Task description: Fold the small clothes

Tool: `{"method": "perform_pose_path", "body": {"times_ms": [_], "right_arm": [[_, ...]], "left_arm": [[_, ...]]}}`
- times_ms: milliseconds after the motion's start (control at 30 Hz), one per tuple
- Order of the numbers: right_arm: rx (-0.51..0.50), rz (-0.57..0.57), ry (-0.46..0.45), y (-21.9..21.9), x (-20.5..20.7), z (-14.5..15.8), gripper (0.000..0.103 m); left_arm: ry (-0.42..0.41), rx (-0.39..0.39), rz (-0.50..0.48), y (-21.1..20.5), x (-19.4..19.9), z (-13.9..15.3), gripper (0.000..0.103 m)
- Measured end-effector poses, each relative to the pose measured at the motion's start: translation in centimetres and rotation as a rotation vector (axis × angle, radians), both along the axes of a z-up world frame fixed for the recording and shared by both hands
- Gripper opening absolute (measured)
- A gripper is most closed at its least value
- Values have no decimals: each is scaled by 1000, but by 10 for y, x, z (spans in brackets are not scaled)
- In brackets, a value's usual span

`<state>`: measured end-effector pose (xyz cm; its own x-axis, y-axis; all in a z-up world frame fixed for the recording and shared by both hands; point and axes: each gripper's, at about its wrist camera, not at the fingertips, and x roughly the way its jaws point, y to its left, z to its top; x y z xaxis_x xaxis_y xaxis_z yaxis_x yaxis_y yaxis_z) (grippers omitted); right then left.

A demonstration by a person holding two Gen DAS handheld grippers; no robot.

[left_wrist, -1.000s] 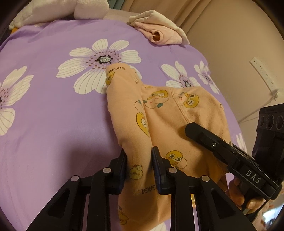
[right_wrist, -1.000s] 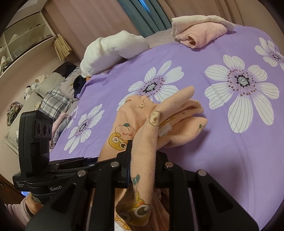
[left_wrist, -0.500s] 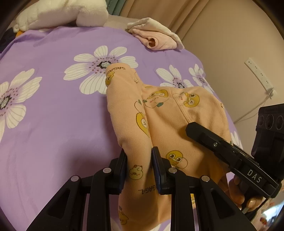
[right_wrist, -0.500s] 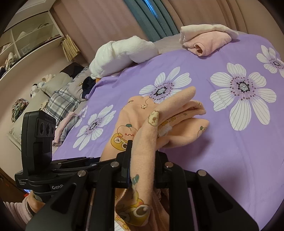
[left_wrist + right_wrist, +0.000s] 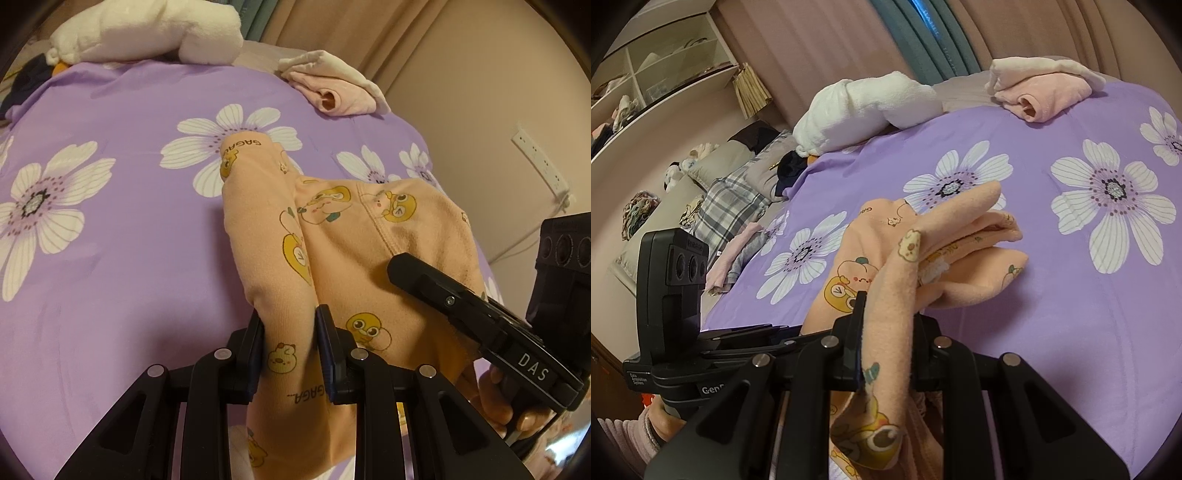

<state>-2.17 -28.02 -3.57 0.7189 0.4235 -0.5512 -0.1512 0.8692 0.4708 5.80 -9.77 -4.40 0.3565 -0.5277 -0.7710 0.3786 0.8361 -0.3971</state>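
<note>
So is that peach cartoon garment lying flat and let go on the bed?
No, both the left tongs and the right tongs are clamped on the peach garment, holding folds of it up.

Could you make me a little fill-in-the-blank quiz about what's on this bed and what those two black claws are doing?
1. Both grippers are shut on the peach ____ garment.
2. The bedspread is ____ with white flowers.
3. The left gripper and right gripper hold ____ garment.
4. The folded pink clothes lie at the bed's ____ edge.

Missing words: cartoon-print; purple; the same; far
</note>
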Motion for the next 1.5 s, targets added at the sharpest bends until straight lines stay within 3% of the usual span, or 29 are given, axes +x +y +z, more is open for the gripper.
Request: {"method": "perform_pose_path", "body": {"times_ms": [633, 1500], "right_arm": [[-17, 70, -17, 39, 26, 12, 18], [-43, 125, 20, 72, 69, -6, 19]], "left_arm": [[-19, -9, 79, 23, -2, 4, 25], [31, 20, 137, 45, 23, -15, 25]]}}
